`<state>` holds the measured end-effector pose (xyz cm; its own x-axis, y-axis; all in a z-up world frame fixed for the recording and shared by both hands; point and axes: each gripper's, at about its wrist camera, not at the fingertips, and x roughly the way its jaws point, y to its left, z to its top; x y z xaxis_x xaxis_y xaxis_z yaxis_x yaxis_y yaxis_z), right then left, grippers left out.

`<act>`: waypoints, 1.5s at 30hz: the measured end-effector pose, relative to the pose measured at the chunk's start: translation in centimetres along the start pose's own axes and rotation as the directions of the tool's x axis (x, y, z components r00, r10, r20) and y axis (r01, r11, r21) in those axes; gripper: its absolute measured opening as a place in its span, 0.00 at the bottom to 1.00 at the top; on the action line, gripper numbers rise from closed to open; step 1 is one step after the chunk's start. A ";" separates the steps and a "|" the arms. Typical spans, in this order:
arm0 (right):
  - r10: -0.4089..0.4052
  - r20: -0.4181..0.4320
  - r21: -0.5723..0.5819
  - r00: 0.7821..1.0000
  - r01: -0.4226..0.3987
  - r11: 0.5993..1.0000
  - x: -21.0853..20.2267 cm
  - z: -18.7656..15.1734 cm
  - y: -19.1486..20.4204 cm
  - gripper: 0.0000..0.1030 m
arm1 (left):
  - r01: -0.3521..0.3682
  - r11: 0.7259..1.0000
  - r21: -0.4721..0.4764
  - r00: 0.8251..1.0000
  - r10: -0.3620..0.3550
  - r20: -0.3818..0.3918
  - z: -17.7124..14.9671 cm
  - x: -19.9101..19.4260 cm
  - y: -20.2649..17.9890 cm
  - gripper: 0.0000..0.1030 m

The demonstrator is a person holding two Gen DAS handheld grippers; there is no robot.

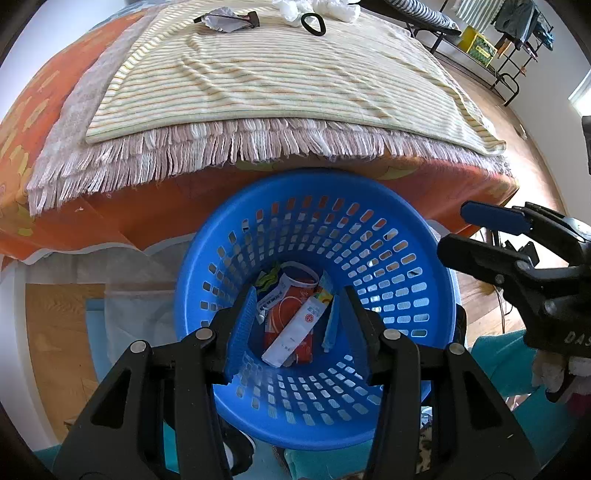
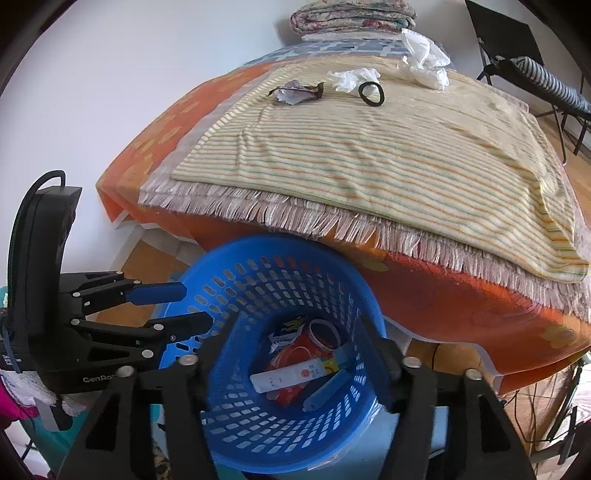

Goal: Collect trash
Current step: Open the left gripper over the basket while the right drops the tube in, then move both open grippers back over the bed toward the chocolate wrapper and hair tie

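Observation:
A blue slotted basket [image 1: 399, 236] stands below the bed's near edge, and shows in the right wrist view [image 2: 280, 266] too. Inside lie an orange wrapper [image 1: 288, 314], a white carton [image 1: 295, 332] and other packets. My left gripper [image 1: 295, 321] is open and empty above the basket's mouth. My right gripper [image 2: 299, 354] is open and empty over the basket too, and shows at the right of the left wrist view [image 1: 454, 232]. On the far part of the bed lie a crumpled wrapper [image 2: 295, 91], white tissues [image 2: 351, 78] and a black hair band [image 2: 371, 94].
The bed has a striped blanket [image 2: 369, 155] over a fringed rug [image 2: 332, 221] and an orange sheet [image 2: 461, 295]. A folded quilt [image 2: 351, 16] lies at the bed's far end. A chair [image 2: 524, 62] and a rack [image 1: 491, 48] stand on the wooden floor to the right.

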<state>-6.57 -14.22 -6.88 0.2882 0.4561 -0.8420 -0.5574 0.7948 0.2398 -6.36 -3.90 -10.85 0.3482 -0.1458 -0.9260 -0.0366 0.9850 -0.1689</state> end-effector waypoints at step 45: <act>-0.195 0.256 0.003 0.947 0.200 0.980 -3.9 13.0 -4.0 1.00 | -0.031 0.989 -0.147 0.988 0.053 0.142 14.9 -3.9 5.4 0.56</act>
<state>4.65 -13.95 1.78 0.5809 0.3798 -0.7199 -0.4858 0.8714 0.0677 6.08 3.40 -3.14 0.4753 -0.0792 -0.8763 -0.1848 0.9647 -0.1874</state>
